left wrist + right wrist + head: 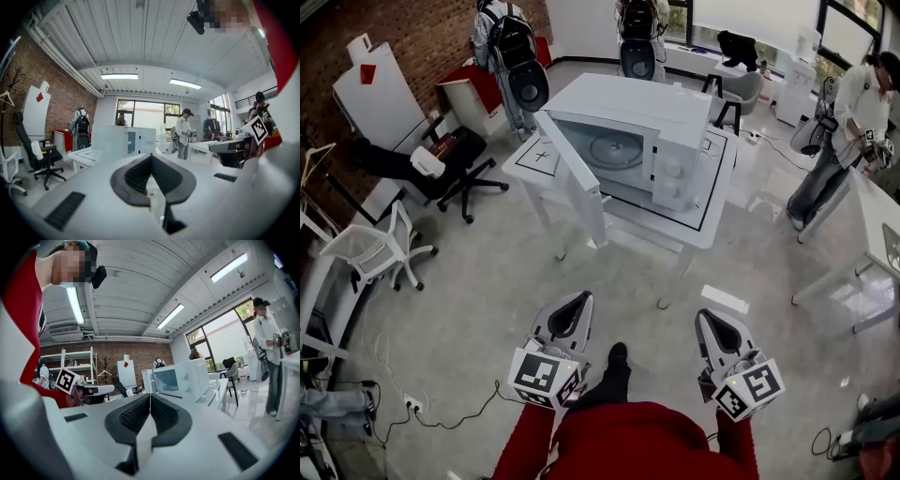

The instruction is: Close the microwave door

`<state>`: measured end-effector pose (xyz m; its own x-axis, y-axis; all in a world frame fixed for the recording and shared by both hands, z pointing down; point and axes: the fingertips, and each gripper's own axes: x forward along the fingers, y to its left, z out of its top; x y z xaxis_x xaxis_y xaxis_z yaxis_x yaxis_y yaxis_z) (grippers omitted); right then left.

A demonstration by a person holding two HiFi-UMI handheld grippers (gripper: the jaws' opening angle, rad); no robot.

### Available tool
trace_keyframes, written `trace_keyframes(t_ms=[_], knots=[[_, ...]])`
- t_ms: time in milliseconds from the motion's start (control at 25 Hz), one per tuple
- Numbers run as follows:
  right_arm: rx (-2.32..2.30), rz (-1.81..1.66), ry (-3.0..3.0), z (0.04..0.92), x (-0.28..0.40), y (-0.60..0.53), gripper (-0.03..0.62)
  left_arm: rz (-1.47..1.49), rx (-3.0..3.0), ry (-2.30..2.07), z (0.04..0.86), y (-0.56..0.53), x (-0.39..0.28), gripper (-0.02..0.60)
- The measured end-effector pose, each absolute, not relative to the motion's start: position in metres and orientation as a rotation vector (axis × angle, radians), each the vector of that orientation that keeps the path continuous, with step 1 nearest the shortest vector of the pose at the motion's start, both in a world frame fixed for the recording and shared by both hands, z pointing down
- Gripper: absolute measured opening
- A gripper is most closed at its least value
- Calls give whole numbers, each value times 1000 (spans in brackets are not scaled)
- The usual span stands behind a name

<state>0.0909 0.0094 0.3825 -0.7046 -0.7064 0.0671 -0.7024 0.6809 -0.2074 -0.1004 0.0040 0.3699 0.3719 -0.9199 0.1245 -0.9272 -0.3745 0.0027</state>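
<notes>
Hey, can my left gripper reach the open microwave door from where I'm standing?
Probably not yet: the left gripper is shut and well short of the microwave door, with bare floor between them. Nothing blocks the path, so stepping closer should do it.

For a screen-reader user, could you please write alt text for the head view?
A white microwave sits on a table, its door open. Below, the left gripper and right gripper, both shut and empty, are far from it.
</notes>
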Motion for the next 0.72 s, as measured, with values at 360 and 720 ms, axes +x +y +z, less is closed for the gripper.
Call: trace_keyframes(t_ms=[360, 720], knots=[[-1240, -369, 2857, 386, 71, -57, 15, 169, 2460, -1753, 378, -75, -139, 12], [-1329, -397, 2816, 395, 68, -102, 15, 242, 2501, -1692, 392, -126, -138, 203]])
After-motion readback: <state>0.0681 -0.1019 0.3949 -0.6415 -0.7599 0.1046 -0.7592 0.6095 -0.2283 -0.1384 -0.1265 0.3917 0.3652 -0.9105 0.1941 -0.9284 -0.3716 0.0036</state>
